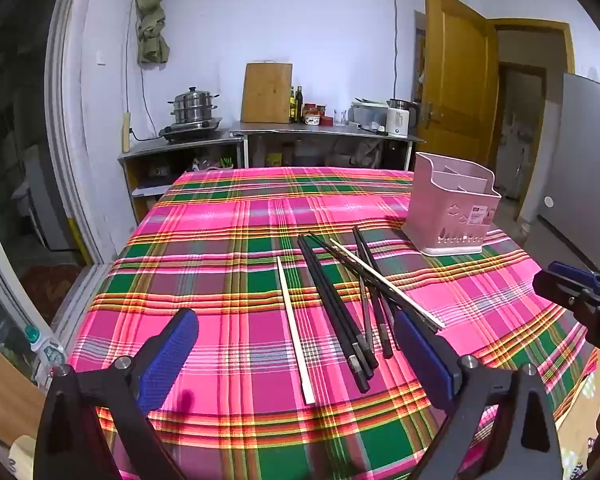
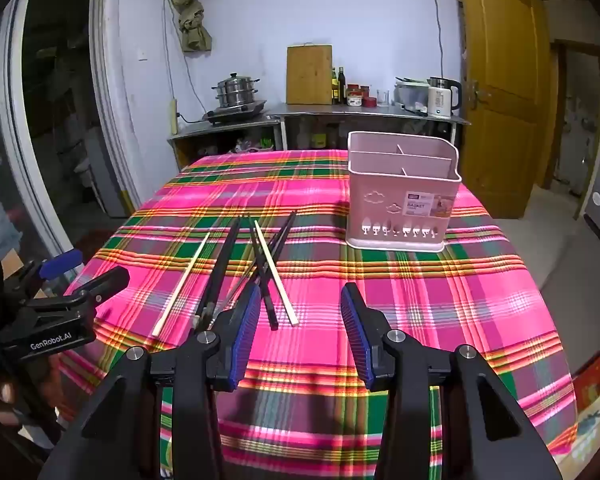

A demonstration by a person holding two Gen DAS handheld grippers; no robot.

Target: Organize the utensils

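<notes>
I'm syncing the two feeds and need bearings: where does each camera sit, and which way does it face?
Left wrist: rides the left claw, looking across the plaid table at the chopsticks and pink caddy; its open blue fingers frame the view, right claw at the edge.
Right wrist: rides the right claw, facing the same way; left claw enters at left.
Shared: table, chopsticks, caddy, kitchen counter.

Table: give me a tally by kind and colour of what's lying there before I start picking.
Light chopsticks: 2
Dark chopsticks: at least 4 (they cross and overlap, so the exact count is unclear)
Pink basket: 1
Total: at least 7
</notes>
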